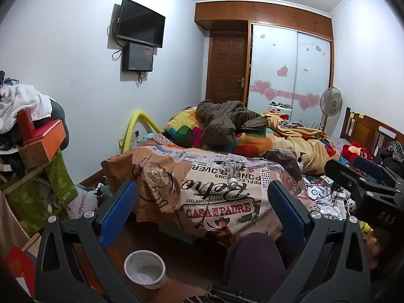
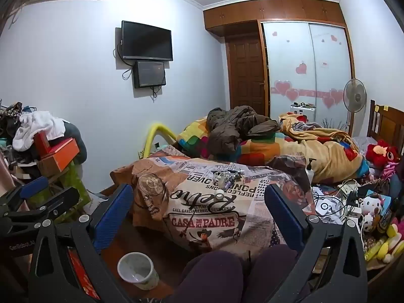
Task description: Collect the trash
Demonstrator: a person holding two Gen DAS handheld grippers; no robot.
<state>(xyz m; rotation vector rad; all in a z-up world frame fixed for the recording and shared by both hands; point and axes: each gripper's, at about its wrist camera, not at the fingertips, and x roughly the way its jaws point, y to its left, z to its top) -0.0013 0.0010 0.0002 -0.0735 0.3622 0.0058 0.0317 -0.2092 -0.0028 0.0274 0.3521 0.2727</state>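
A small heap of trash [image 1: 231, 168] lies on the printed bedspread [image 1: 217, 202], with a small white round piece [image 1: 232, 182] just in front of it; both show in the right wrist view too, the heap [image 2: 224, 175] and the white piece [image 2: 220, 194]. A white bin [image 1: 144, 269] stands on the floor below the bed, also in the right wrist view [image 2: 136, 270]. My left gripper [image 1: 202, 207] is open and empty, short of the bed. My right gripper [image 2: 199, 209] is open and empty, beside the left one.
The bed holds a brown jacket [image 1: 222, 121], colourful blankets [image 1: 303, 146] and a pump bottle [image 2: 310, 170]. Cables and plush toys [image 2: 368, 209] crowd the right side. Stacked boxes and clothes [image 1: 32, 136] stand at left. My knees [image 2: 227, 275] are below.
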